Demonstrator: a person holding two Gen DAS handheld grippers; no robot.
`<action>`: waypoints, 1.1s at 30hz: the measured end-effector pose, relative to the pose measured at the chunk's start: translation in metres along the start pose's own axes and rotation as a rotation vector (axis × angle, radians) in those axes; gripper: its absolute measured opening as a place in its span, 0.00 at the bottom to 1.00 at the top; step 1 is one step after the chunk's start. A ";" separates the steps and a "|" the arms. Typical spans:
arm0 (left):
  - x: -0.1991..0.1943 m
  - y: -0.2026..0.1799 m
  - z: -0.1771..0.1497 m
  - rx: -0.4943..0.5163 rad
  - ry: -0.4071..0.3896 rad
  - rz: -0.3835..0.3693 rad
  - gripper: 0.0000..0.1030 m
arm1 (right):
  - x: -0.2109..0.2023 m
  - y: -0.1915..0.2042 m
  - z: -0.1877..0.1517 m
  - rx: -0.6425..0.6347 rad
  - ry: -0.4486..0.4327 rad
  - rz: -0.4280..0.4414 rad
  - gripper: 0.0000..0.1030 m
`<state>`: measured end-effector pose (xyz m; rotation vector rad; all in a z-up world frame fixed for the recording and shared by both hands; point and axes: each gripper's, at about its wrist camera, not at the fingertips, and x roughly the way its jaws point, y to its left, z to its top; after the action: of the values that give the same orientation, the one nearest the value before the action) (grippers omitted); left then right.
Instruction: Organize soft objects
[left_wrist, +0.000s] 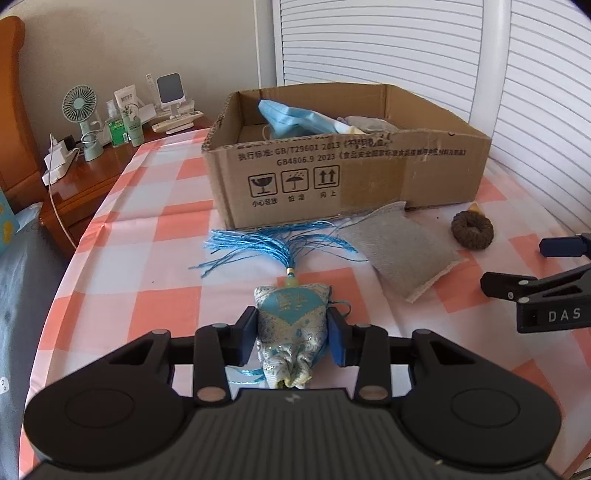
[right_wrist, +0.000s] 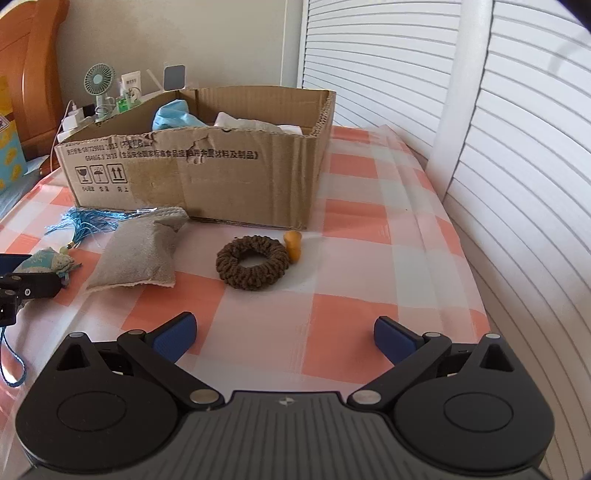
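**Left claw closes on the sachet; tassel is the risk**

The left claw (left_wrist: 292, 334) is drawn narrow around the sachet (left_wrist: 291, 321), a small blue-and-silver brocade pouch lying on the checked cloth (left_wrist: 147, 302). Both pads sit against the pouch's sides and its fabric bunches between them, so it appears gripped, though still resting on the cloth. The right claw (right_wrist: 284, 338) stands wide and empty above bare cloth at the near right, touching nothing.

The main hazard is the tassel (left_wrist: 273, 243). Its blue strands fan out just beyond the sachet, reaching the foot of the box (left_wrist: 369, 173) and touching the corner of the grey pouch (left_wrist: 402, 251). On a lift they could drag that pouch or catch on the box's torn front rim. A thin blue cord also loops out near the claw and might snag on a finger. The stuffed sachet is soft, so a grip this close to its near end may let it slip or swing.

Farther off, right of the grey pouch, lie a brown scrunchie (right_wrist: 252, 263) and, touching its far side, a small orange piece (right_wrist: 293, 246), both still outside the box. The box already holds a blue cloth (left_wrist: 291, 118) and pale items.
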<state>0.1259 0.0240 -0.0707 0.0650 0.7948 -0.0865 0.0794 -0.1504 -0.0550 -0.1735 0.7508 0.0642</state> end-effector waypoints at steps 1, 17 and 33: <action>0.000 0.003 0.000 -0.011 0.002 -0.007 0.37 | 0.000 0.003 0.001 -0.016 0.000 0.008 1.00; 0.001 0.009 -0.003 -0.043 -0.014 -0.044 0.38 | 0.014 0.025 0.026 -0.151 -0.030 0.103 0.69; 0.000 0.012 -0.003 -0.064 -0.016 -0.062 0.38 | -0.002 0.022 0.017 -0.155 -0.025 0.074 0.41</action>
<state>0.1250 0.0361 -0.0728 -0.0212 0.7833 -0.1199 0.0869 -0.1253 -0.0450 -0.2925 0.7273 0.1948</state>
